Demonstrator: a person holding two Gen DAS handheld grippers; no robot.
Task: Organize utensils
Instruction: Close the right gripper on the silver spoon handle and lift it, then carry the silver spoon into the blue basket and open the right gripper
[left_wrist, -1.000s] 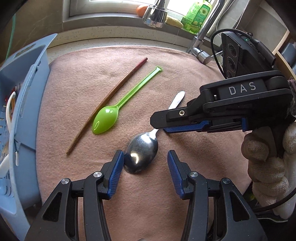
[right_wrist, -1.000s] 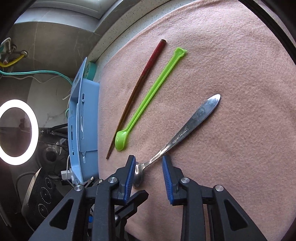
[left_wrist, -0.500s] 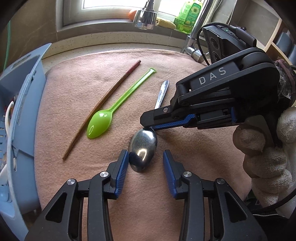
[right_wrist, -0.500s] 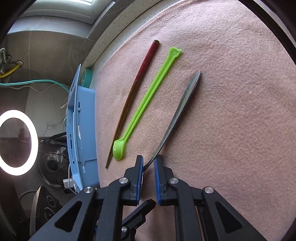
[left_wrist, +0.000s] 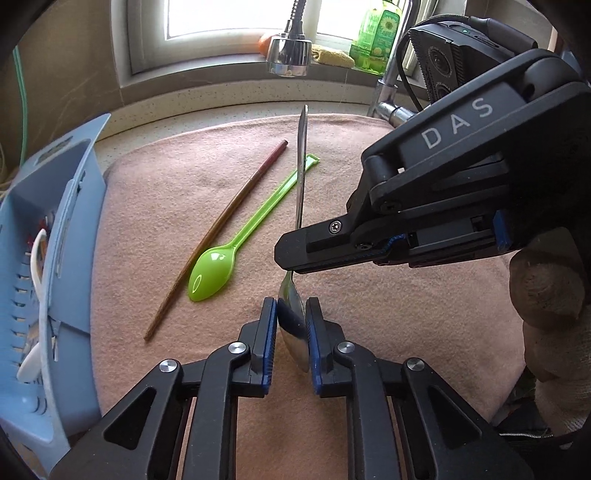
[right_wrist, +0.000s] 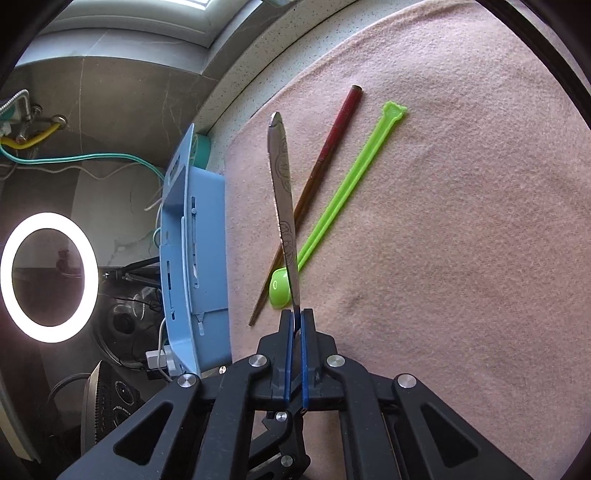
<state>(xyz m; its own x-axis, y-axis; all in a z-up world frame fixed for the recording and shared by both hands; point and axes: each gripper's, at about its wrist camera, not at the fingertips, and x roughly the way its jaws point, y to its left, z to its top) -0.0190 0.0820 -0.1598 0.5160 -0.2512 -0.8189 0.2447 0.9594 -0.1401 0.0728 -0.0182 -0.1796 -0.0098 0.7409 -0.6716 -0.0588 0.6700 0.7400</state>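
Observation:
A metal spoon stands on its edge over the pink cloth, its handle pointing up and away. My left gripper has its jaws closing, and the blue pads press the spoon's bowl from both sides. My right gripper comes in from the right and is shut on the spoon's neck just above the bowl. In the right wrist view the spoon's handle rises out from between the right gripper pads. A green plastic spoon and a brown chopstick lie side by side on the cloth to the left.
A blue utensil basket holding white utensils stands at the cloth's left edge. A faucet head hangs over the far side, with a green bottle on the sill. A gloved hand holds the right gripper. A ring light glows beyond the basket.
Both grippers closed on the metal spoon. It went from lying flat to standing on its edge, and its handle swung up off the cloth.

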